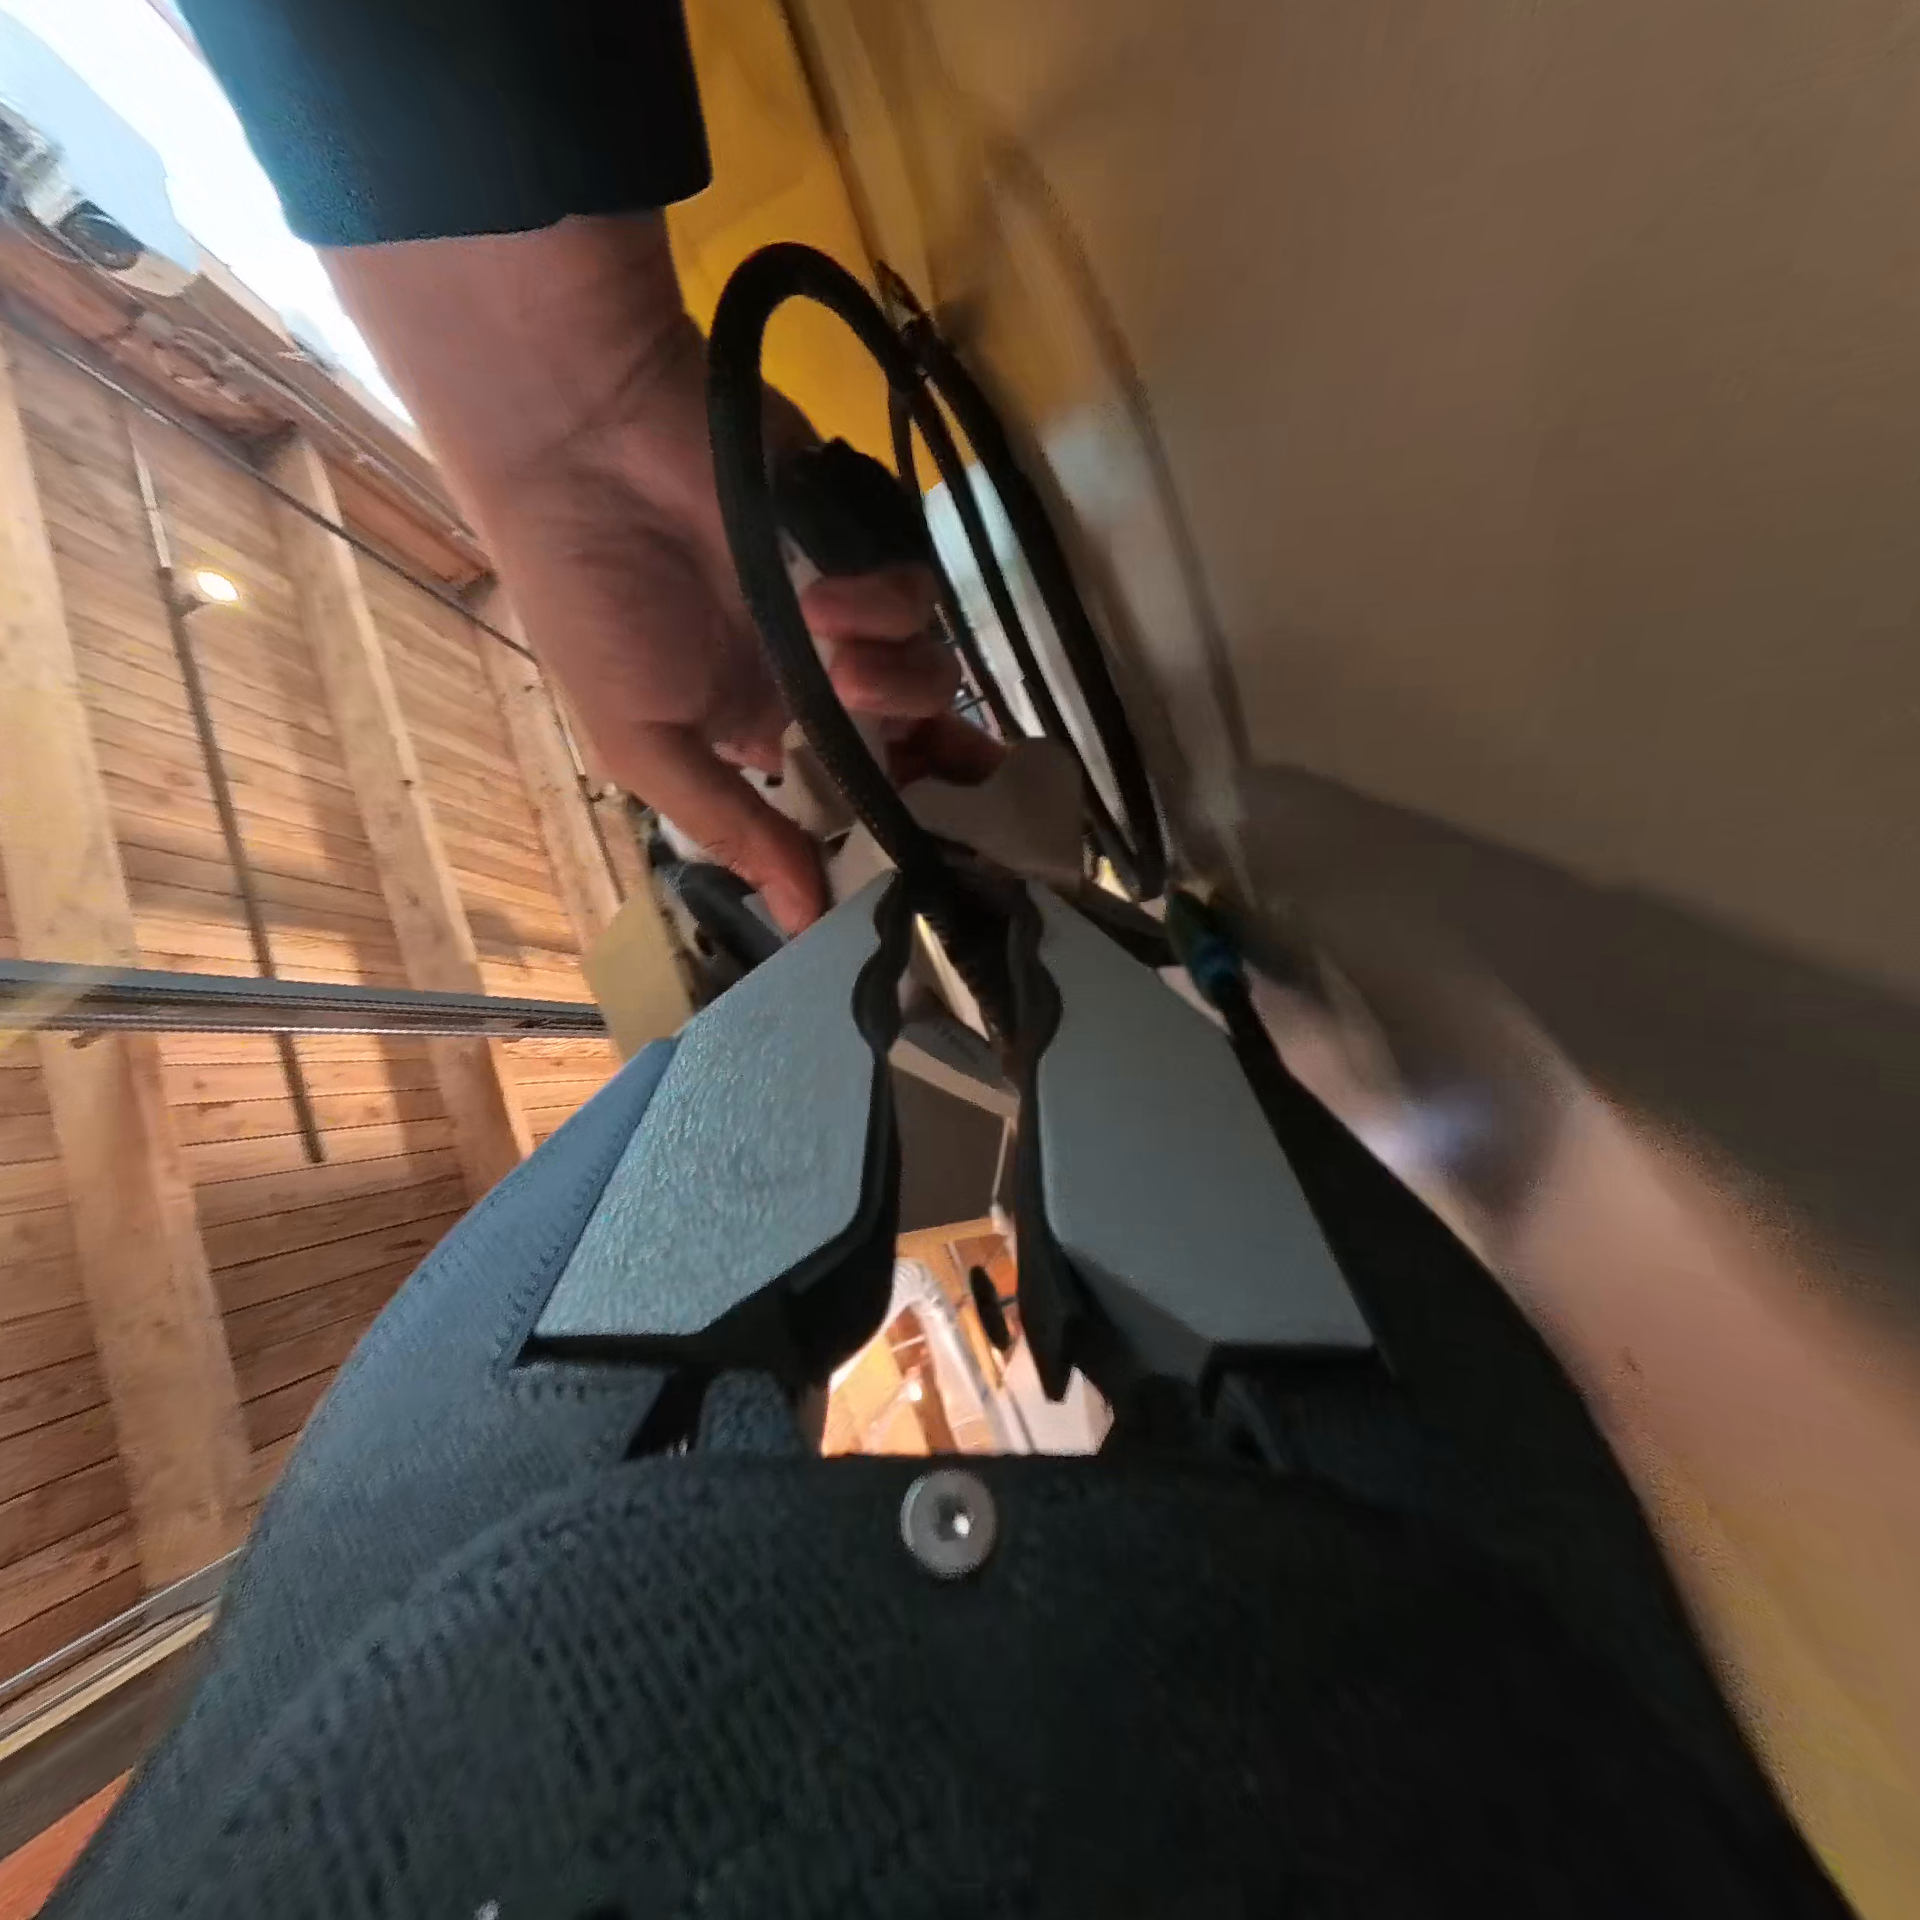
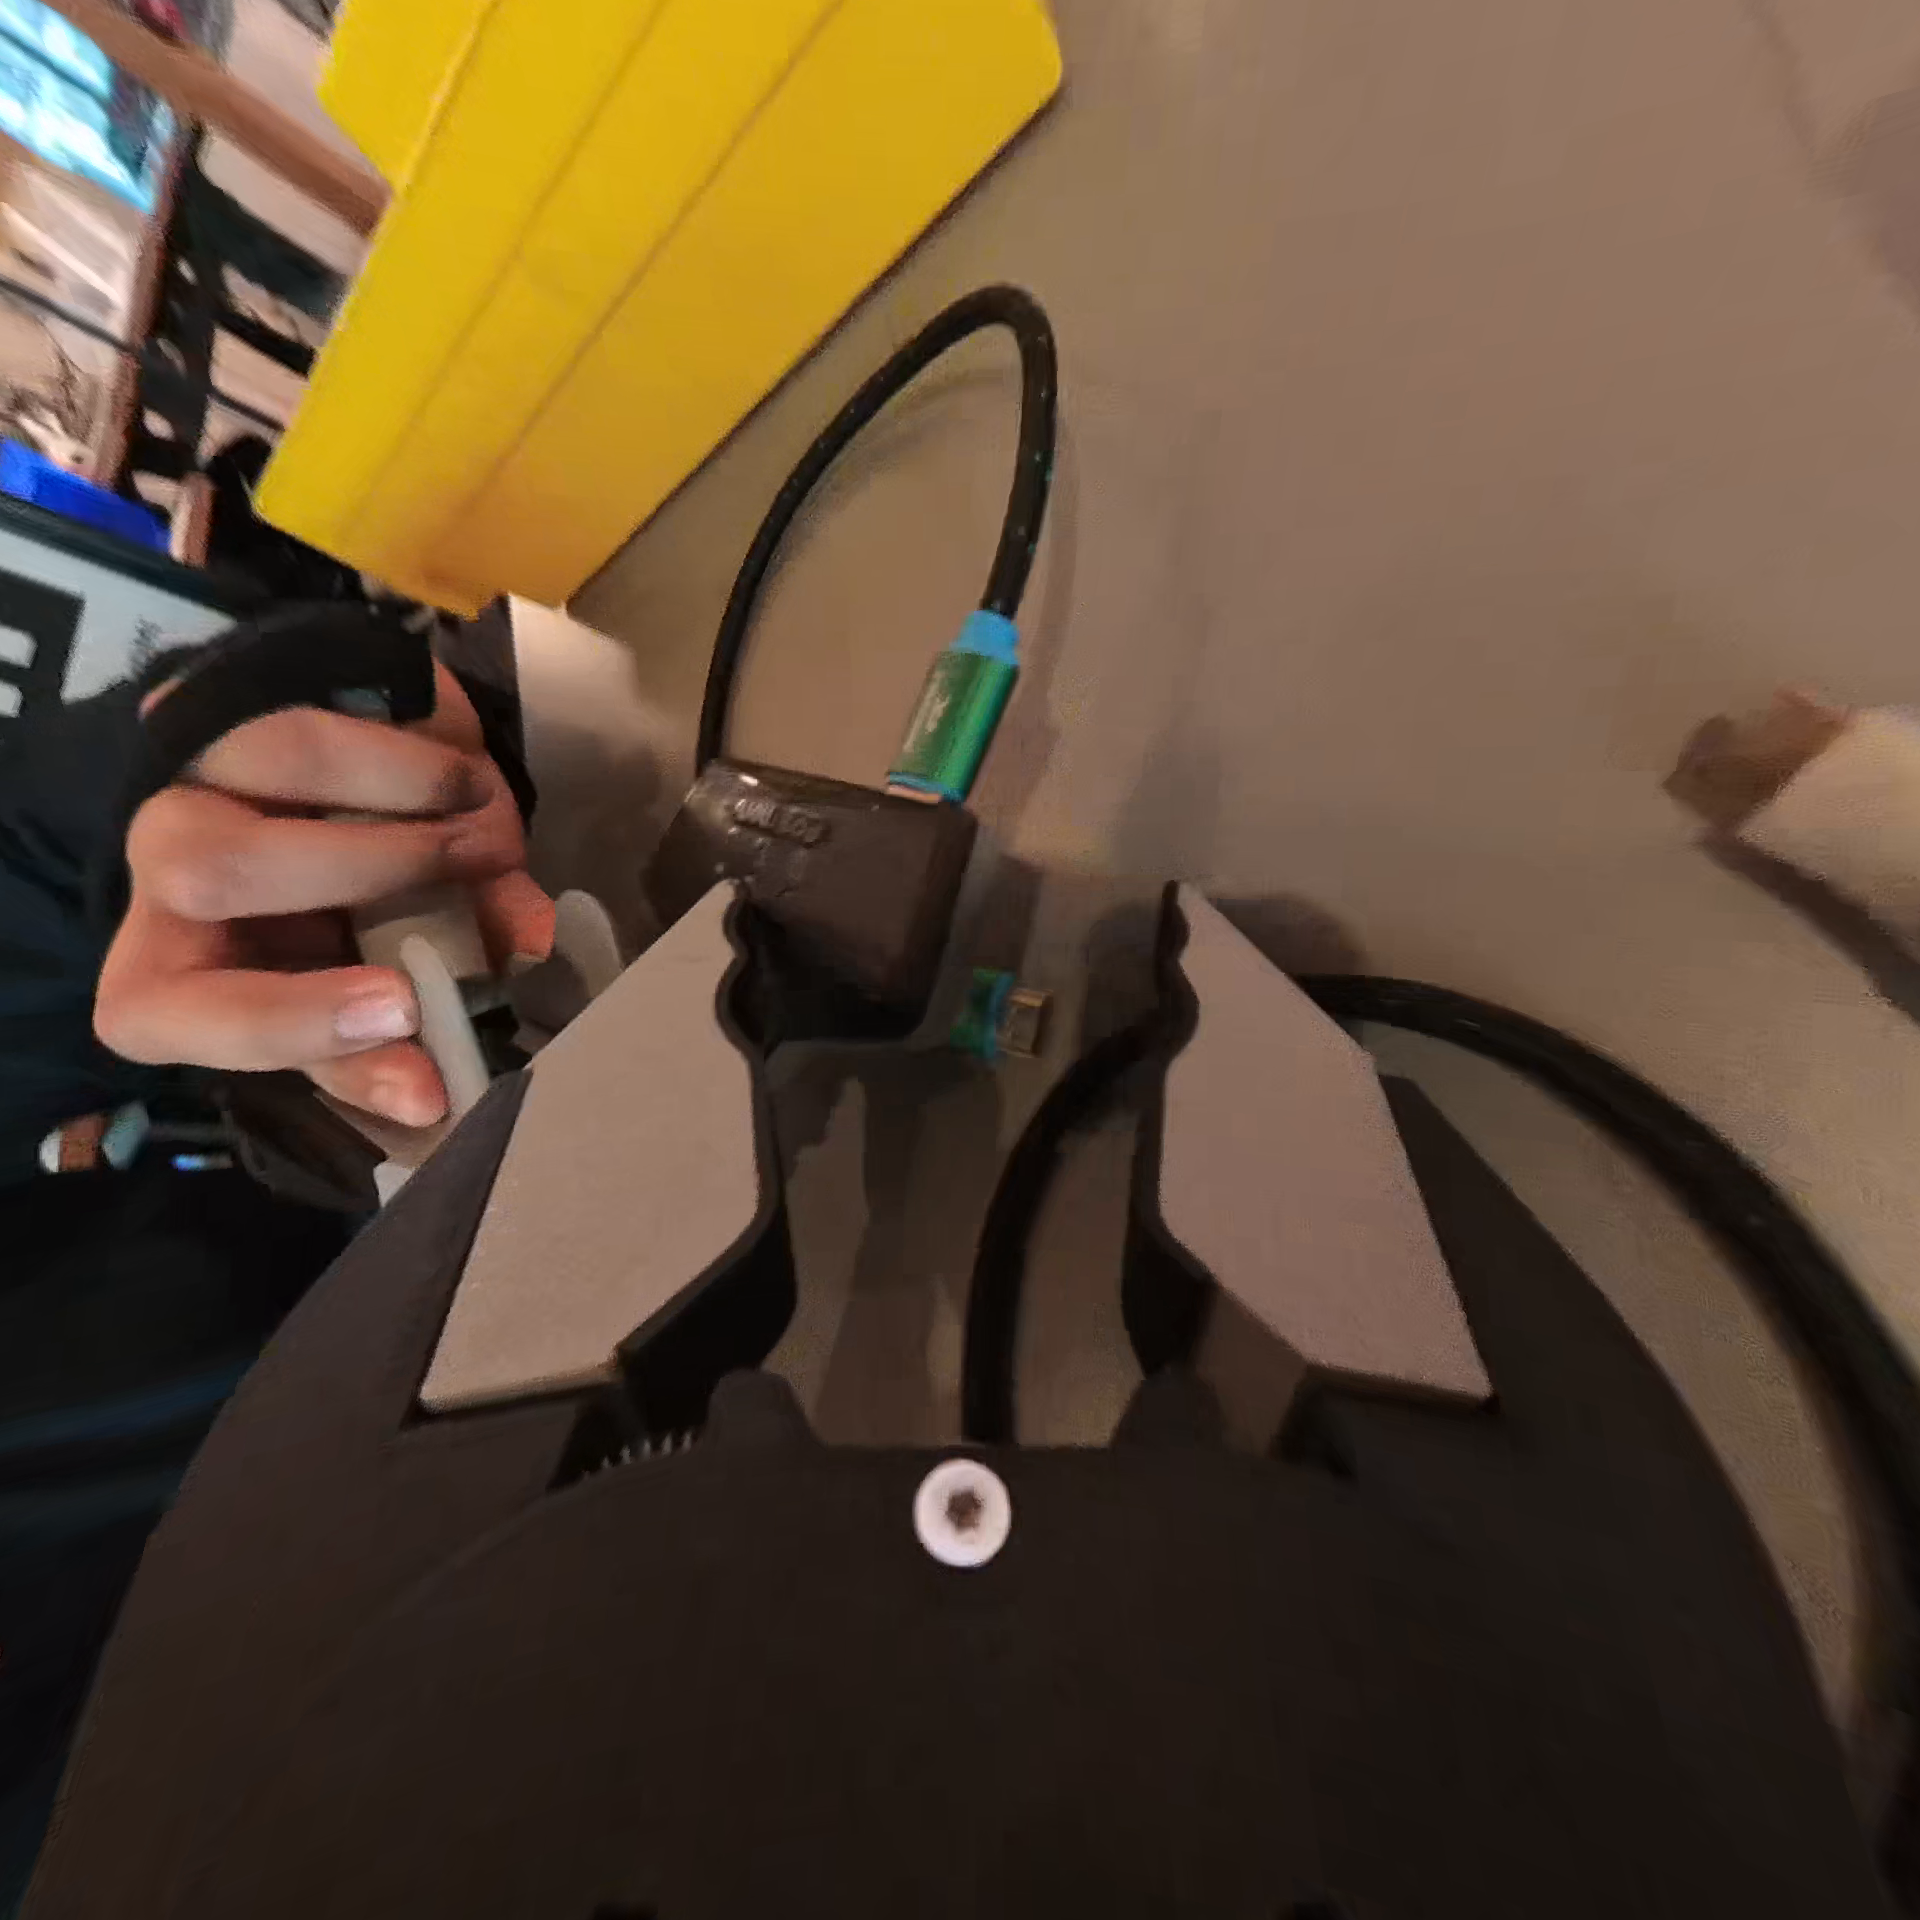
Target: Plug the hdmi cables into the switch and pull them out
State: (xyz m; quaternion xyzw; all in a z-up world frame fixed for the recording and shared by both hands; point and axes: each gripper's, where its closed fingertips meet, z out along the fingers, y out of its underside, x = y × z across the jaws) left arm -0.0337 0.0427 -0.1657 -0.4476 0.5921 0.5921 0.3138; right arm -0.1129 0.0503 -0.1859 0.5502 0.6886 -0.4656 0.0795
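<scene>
Nearest the right wrist camera, the right tongs [image 2: 956, 935] are seen spread open over the desk [image 2: 1455, 468], one tip touching the dark switch [image 2: 821, 883]. One green-shelled HDMI plug [image 2: 951, 717] is seated in the switch; a second plug [image 2: 1013, 1023] lies loose just beside it. The left tongs [image 1: 956, 914] are seen nearly closed around a braided black cable [image 1: 790, 644].

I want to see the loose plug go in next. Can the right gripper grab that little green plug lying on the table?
Probably yes. The right gripper is open, and the loose green plug lies on the table just ahead between its fingers. The black switch box sits close beside it, touching the left finger.
</scene>
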